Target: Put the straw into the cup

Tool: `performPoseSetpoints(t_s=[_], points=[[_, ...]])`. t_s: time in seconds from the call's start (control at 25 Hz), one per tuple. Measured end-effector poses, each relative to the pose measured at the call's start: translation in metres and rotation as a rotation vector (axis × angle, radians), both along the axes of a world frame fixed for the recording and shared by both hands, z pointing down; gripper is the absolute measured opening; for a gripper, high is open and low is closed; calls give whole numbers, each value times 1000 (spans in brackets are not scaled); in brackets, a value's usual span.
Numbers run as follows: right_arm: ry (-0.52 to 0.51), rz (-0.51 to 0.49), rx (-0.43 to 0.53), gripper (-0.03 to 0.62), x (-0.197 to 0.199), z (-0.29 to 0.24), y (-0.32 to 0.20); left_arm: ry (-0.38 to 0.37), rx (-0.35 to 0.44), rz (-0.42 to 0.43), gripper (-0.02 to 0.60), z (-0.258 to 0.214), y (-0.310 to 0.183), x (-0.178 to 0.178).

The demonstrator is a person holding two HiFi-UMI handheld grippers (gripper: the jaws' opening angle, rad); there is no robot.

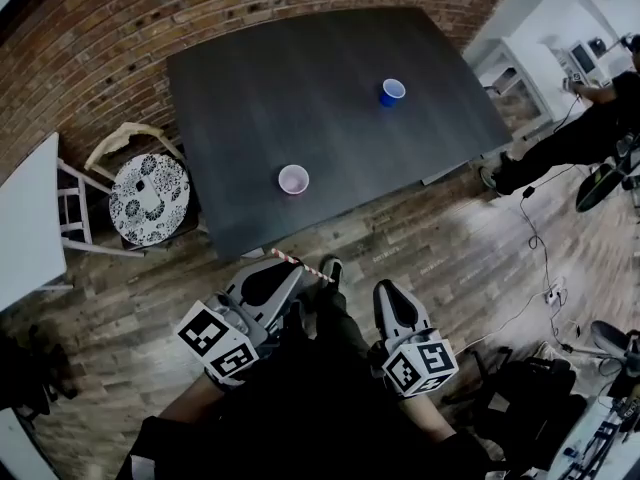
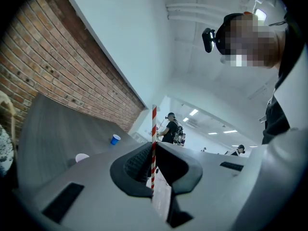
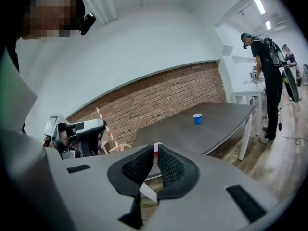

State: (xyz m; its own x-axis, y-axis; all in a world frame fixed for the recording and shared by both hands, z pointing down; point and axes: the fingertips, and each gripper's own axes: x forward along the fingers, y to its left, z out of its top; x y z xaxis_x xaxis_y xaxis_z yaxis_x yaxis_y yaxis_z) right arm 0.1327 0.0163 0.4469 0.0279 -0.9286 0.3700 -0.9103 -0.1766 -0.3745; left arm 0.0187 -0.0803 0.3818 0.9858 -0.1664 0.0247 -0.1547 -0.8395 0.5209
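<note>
Red-and-white striped straw (image 2: 154,143) sits pinched between the pads of the left tool (image 2: 154,150), whose jaws are pressed onto it. Its long axis runs crosswise to the tool's length. One end sticks well out above the pads and a shorter piece shows below them. From the head view the straw (image 1: 300,264) lies at a slant across the tips of the left tool (image 1: 292,271). In the right gripper view the straw (image 3: 106,126) rises from the left tool (image 3: 77,129) with its upper end leaning left.

Right tool (image 3: 156,153) has its jaws drawn almost together, leaving only a narrow slit, and they grip nothing. Through that slit, beyond the tips, a white-rimmed near cup (image 3: 156,148) shows on the dark surface (image 3: 211,124). The blue cup (image 3: 197,119) stands farther off and to the right.

Both tools are held low, short of the surface (image 1: 330,88). The near cup (image 1: 293,179) stands ahead of the left tool's tips, open end up, well apart from the straw. The blue cup (image 1: 392,91) is beyond it. The right tool (image 1: 387,293) is beside the left.
</note>
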Motion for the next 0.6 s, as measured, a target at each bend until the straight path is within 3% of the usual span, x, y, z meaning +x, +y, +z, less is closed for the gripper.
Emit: performPoseSetpoints(t_s=[0.28, 0.6], points=[[-13, -152, 45, 47, 3, -6, -74, -52, 14, -147, 37, 7, -51, -5], [-48, -241, 7, 46, 47, 3, -147, -106, 18, -280, 37, 26, -130, 27]])
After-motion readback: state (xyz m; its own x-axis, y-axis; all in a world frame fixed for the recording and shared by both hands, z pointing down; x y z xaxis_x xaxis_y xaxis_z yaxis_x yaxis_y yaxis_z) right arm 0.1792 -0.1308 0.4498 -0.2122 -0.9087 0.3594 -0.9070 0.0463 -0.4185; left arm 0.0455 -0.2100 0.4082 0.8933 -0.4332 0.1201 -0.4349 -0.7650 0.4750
